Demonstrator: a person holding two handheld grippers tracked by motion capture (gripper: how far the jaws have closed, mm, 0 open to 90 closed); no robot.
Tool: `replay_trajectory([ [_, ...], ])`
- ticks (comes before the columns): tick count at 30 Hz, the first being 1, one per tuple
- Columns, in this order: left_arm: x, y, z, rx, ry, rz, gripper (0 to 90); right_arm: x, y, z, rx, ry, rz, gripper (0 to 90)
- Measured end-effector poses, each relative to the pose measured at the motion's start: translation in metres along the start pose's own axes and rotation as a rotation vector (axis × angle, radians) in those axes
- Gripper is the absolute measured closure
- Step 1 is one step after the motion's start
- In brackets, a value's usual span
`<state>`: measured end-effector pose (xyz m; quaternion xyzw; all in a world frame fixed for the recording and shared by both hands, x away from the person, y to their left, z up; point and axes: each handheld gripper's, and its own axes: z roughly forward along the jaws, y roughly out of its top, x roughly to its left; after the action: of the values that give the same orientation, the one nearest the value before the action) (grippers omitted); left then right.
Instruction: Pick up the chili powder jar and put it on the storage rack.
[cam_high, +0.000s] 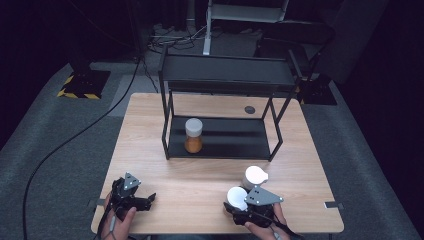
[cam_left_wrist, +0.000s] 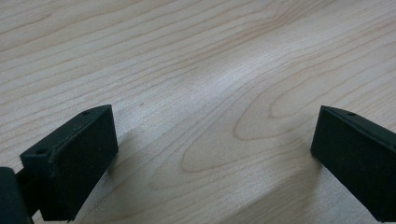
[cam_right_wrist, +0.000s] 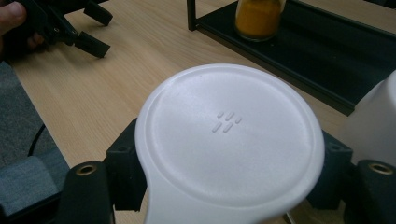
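Note:
My right gripper (cam_high: 236, 207) (cam_right_wrist: 226, 170) is near the table's front right, shut on a white-lidded jar (cam_high: 236, 196) whose round lid (cam_right_wrist: 229, 126) spans the space between the jaws. A second white-lidded jar (cam_high: 255, 176) (cam_right_wrist: 376, 121) stands just beyond it, close beside it. A third jar (cam_high: 193, 135) (cam_right_wrist: 258, 16), holding orange powder under a white lid, sits at the left of the black rack's lower shelf (cam_high: 235, 140). My left gripper (cam_high: 149, 200) (cam_left_wrist: 215, 140) (cam_right_wrist: 88, 30) hangs open at the front left, with bare wood between its jaws.
The black two-tier rack (cam_high: 227, 70) stands at the middle back of the wooden table (cam_high: 200, 170). A small dark round disc (cam_high: 249, 109) is set in the tabletop behind the rack. Grey carpet and cables surround the table.

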<state>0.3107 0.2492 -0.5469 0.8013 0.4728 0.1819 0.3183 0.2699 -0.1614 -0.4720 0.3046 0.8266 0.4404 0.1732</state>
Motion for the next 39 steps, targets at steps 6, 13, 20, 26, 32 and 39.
replay_trajectory([
  [6,0.0,0.0,0.0,0.0,0.0,0.001,0.3,-0.001,0.009,-0.005,-0.001,-0.014,-0.008,30.9],
  [13,0.0,0.0,0.0,0.0,0.0,0.0,0.3,-0.002,0.024,-0.009,-0.004,0.002,-0.01,30.9],
  [20,0.0,0.0,0.0,0.001,0.0,0.0,0.3,-0.006,0.04,-0.01,-0.006,0.006,-0.016,30.9],
  [26,0.0,0.0,0.0,0.001,0.0,0.0,0.3,-0.009,0.053,-0.01,-0.009,0.016,-0.018,30.9],
  [32,0.0,0.0,0.0,0.001,0.0,0.001,0.3,-0.014,0.066,-0.011,-0.013,0.014,-0.016,30.9],
  [39,0.0,0.0,0.0,-0.001,0.002,0.004,0.3,-0.02,0.081,-0.01,-0.022,0.019,-0.018,30.8],
])
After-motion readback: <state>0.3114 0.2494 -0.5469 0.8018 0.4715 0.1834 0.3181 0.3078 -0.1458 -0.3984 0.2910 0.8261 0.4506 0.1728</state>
